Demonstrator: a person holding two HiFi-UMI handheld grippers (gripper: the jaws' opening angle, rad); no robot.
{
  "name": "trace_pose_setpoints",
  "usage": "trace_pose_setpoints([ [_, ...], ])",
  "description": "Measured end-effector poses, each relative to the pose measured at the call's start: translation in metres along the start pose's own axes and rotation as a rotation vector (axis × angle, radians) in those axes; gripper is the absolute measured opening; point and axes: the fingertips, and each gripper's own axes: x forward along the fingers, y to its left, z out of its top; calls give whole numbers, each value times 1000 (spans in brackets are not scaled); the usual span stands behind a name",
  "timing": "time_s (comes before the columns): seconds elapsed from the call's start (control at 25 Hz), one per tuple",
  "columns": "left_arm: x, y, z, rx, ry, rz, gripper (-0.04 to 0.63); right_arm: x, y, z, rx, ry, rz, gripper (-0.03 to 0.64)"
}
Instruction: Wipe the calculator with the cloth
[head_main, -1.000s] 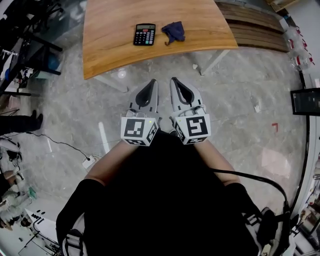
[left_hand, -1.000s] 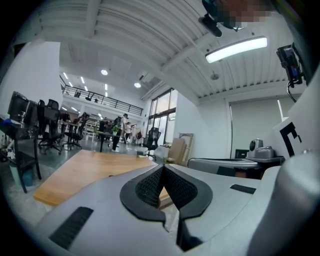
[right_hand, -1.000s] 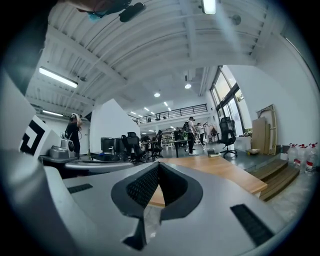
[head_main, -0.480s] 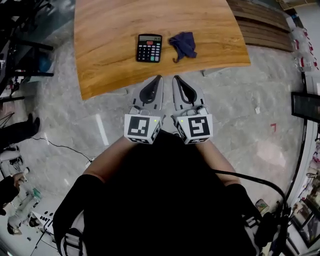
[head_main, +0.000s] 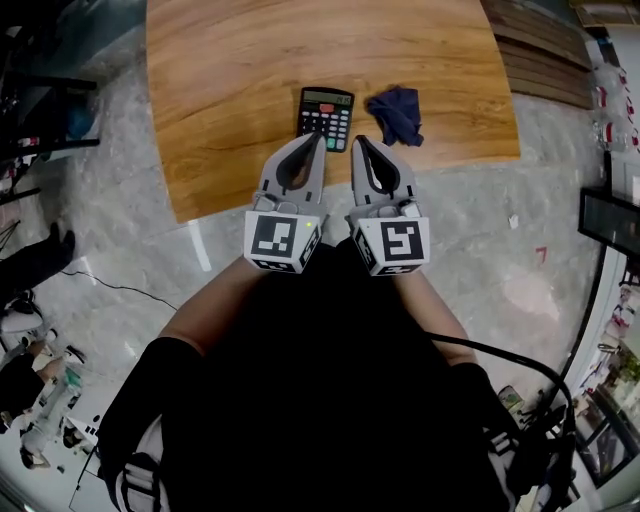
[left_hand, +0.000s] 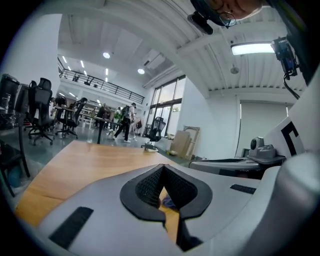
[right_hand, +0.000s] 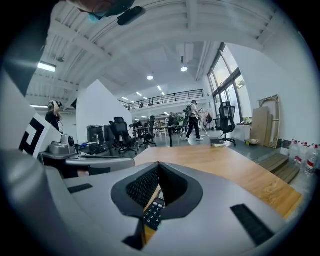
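I have both jaws pinched together with nothing in them: left gripper (head_main: 318, 137) and right gripper (head_main: 358, 141) sit side by side, tips just short of the calculator (head_main: 326, 112). The cloth (head_main: 397, 112) lies crumpled just right of the calculator, both on the table (head_main: 230, 90).

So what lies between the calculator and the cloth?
Nothing: only a narrow strip of bare wooden tabletop separates the calculator from the dark blue cloth, as the head view shows.
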Motion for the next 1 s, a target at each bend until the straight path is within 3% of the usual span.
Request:
trace_pose_setpoints([
  [0.28,23,22,-10,-20,45,12,6,31,-9,-9,10,54,9,14],
  [0.52,46,36,-45,-2,124,45,6,63,-25,-48,-21,153,46,15],
  [0.84,65,55,-112,-53,281,80,6,90,-39,-155,-46,454,107,14],
  [1.0,71,65,-140,-103,366,88,6,98,-44,-183,-55,527,102,14],
])
